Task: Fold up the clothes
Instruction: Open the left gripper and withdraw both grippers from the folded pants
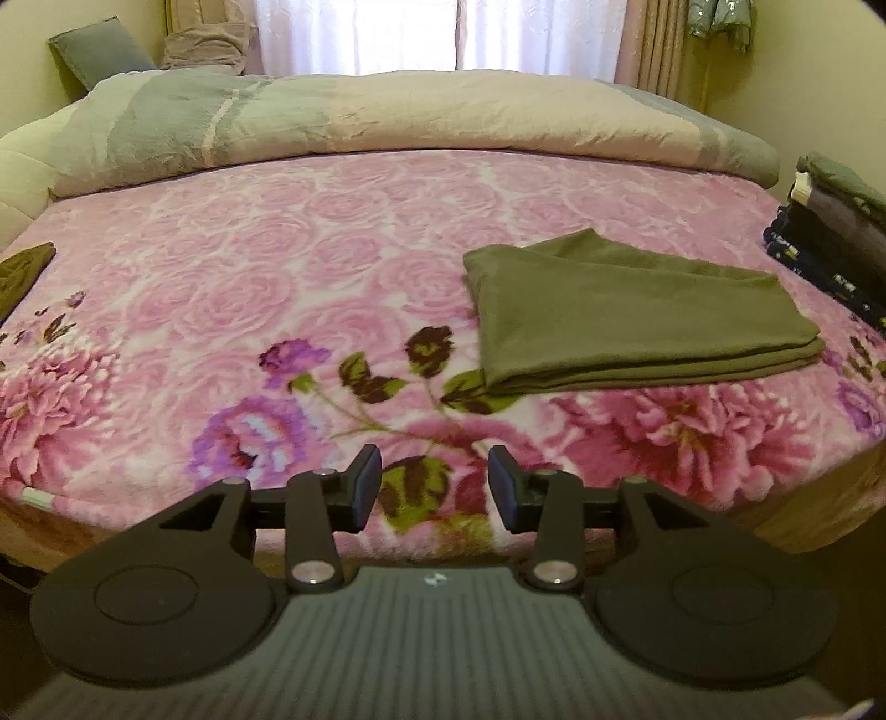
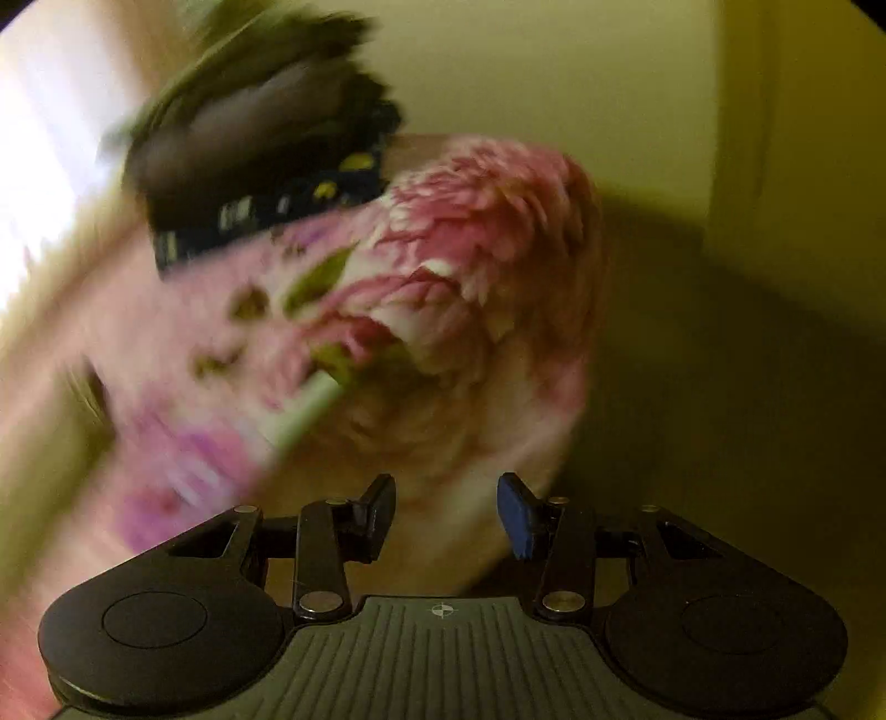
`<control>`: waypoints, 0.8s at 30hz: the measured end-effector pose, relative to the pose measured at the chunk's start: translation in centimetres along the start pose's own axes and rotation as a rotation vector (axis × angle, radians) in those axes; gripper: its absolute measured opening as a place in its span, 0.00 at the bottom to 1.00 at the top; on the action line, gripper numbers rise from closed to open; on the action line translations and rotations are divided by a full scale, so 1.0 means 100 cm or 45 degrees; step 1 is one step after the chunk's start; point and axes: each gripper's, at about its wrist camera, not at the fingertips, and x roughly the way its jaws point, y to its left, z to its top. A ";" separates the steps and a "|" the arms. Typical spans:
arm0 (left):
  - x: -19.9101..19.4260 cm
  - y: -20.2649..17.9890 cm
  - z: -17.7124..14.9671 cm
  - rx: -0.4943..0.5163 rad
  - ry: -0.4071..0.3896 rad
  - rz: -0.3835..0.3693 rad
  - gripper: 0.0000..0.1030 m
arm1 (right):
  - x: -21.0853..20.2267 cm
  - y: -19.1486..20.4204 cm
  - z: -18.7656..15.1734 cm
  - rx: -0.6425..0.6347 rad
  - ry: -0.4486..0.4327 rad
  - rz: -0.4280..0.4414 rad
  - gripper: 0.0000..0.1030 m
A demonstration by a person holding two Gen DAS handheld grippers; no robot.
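- Lying flat on the right half of the bed, the folded olive-green garment [image 1: 637, 315] forms a neat layered rectangle, its stacked edges facing you.
- Your left gripper [image 1: 434, 487] hovers over the near edge of the bed, short of the garment and not touching it; its two fingers stand apart with nothing between them.
- Your right gripper [image 2: 446, 512] points at the bed's corner; its fingers are likewise spread and hold nothing. One pad [image 2: 518, 515] shows blue.
- Beneath the garment, the pink floral blanket [image 1: 277, 266] covers the mattress, with rose shapes across the middle and large peonies along the near edge.
- To the right of the garment, at the bed's right edge, sits a stack of folded clothes [image 1: 830, 243]: dark layers, a navy patterned piece at the bottom and a green piece on top. In the right wrist view this stack [image 2: 266, 155] is heavily motion-blurred.
- At the far left edge of the bed, a second piece of olive cloth [image 1: 22, 271] is only partly in view.
- Along the head of the bed runs a rolled grey-and-beige quilt [image 1: 387, 122], with a grey pillow [image 1: 97, 52] leaning behind it at the left.
- Behind these hang white sheer curtains [image 1: 443, 33] over a bright window.
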 end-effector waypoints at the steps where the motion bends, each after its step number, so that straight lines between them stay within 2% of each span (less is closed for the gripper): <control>1: 0.001 0.000 0.000 0.005 0.002 0.012 0.37 | 0.002 0.011 -0.006 -0.145 -0.039 -0.015 0.43; 4: 0.004 -0.003 -0.001 0.019 0.010 0.029 0.37 | -0.004 0.054 -0.033 -0.521 -0.160 -0.101 0.43; 7: 0.005 -0.008 0.000 0.033 0.009 0.034 0.38 | -0.026 0.093 -0.074 -0.738 -0.343 -0.044 0.43; 11: 0.006 -0.017 0.001 0.065 0.000 0.049 0.40 | -0.055 0.137 -0.107 -0.768 -0.427 0.136 0.43; 15: 0.006 -0.021 0.000 0.075 0.002 0.053 0.40 | -0.076 0.167 -0.127 -0.767 -0.384 0.308 0.43; 18: 0.007 -0.023 -0.001 0.077 0.004 0.055 0.41 | -0.082 0.180 -0.130 -0.764 -0.349 0.360 0.43; 24: 0.010 -0.024 -0.001 0.078 0.011 0.058 0.41 | -0.087 0.175 -0.118 -0.678 -0.301 0.412 0.43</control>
